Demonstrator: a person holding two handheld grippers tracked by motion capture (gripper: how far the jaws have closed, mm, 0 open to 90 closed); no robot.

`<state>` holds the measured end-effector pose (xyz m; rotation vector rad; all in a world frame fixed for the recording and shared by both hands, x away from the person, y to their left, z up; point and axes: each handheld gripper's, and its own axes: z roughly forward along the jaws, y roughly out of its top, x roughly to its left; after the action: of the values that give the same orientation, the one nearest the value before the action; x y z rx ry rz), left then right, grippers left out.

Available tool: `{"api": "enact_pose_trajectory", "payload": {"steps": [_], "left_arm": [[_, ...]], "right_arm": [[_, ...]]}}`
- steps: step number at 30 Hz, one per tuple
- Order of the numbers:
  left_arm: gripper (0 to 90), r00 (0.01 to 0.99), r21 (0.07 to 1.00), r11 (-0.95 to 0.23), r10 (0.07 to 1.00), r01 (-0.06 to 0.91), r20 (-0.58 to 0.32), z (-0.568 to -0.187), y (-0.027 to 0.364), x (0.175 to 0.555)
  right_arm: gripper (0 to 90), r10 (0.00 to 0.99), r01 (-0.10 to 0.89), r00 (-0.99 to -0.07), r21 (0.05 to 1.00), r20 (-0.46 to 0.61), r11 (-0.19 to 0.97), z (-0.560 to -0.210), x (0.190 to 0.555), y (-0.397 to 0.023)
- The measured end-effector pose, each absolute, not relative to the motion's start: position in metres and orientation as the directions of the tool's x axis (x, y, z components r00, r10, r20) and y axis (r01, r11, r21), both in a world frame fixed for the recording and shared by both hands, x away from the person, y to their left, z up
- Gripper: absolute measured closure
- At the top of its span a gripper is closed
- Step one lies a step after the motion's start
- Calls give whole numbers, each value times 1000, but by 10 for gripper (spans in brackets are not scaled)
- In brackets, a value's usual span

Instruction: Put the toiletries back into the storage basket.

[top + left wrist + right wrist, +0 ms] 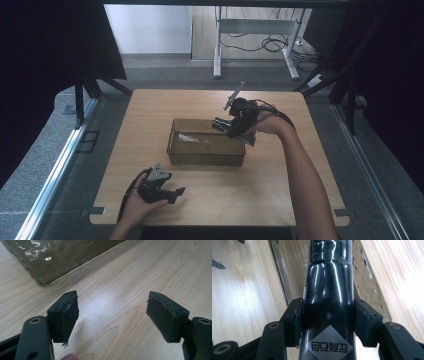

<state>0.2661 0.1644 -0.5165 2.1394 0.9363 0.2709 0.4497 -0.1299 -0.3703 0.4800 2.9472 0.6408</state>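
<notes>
Currently a glossy black bottle is being gripped by the right claw, its pads being pressed against both sides of the rounded body just above a grey diamond label printed with characters. It is being held tilted over the right end of a clear, brownish-tinted plastic bin that is sitting in the middle of the wooden surface. Wrapped in shiny, crinkled film near its far end, the bottle is being judged as stiff but slippery, so a hold across the widest, straight part of the body is being favoured, where flat pads are least likely to slide; weight cannot be told from what is being shown. The bin is looking thin-walled and light, likely to shift if nudged.

Meanwhile the left claw is being kept wide open and empty, resting low over bare wood near the front edge, with a corner of the bin just ahead of it.
</notes>
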Motion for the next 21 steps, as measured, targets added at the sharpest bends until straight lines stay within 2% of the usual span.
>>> {"api": "enact_pose_trajectory", "payload": {"steps": [21], "left_arm": [[262, 710, 726, -436, 697, 532, -102, -516, 165, 266]], "right_arm": [[455, 260, 228, -965, 406, -23, 885, -380, 455, -110]]}}
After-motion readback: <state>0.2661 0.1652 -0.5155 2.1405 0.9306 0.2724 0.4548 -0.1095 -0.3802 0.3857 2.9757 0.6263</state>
